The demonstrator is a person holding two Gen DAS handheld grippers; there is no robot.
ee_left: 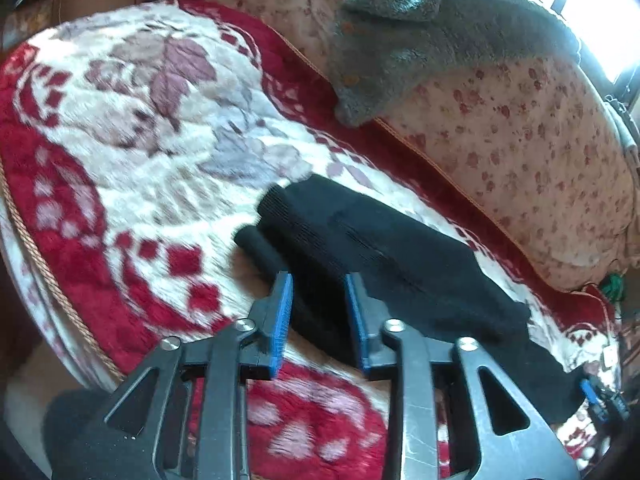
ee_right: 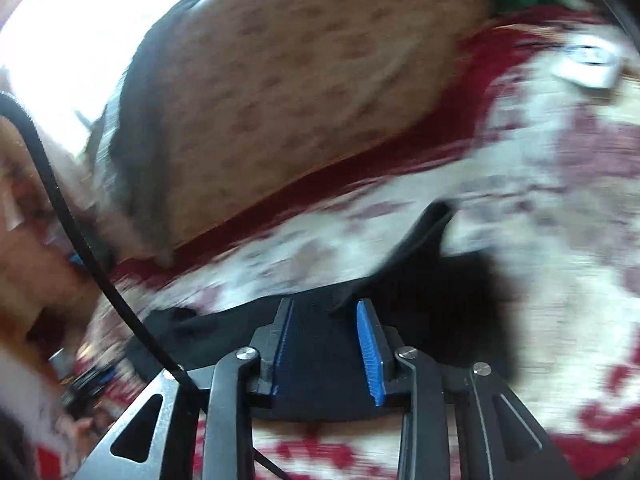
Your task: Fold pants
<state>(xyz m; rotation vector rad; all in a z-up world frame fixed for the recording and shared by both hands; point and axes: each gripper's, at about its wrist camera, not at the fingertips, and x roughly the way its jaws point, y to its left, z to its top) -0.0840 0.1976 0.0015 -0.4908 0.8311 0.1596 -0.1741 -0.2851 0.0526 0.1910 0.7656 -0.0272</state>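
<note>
Black pants (ee_left: 400, 264) lie stretched on a red and white floral blanket (ee_left: 132, 152), cuffs toward the far left, the rest running right. My left gripper (ee_left: 318, 280) is open, its blue pads (ee_left: 282, 304) on either side of the pants' near edge, just above the cloth. In the blurred right wrist view my right gripper (ee_right: 328, 308) is open with black pants fabric (ee_right: 320, 344) between and under its blue pads (ee_right: 370, 344). The right gripper also shows small at the lower right of the left wrist view (ee_left: 596, 396).
A cream quilt with red spots (ee_left: 520, 152) is heaped along the far side, with a grey towel (ee_left: 420, 28) on top. A bright window is at the back. The bed edge with cord trim (ee_left: 48, 280) runs down the left. A black cable (ee_right: 72, 220) hangs by the right gripper.
</note>
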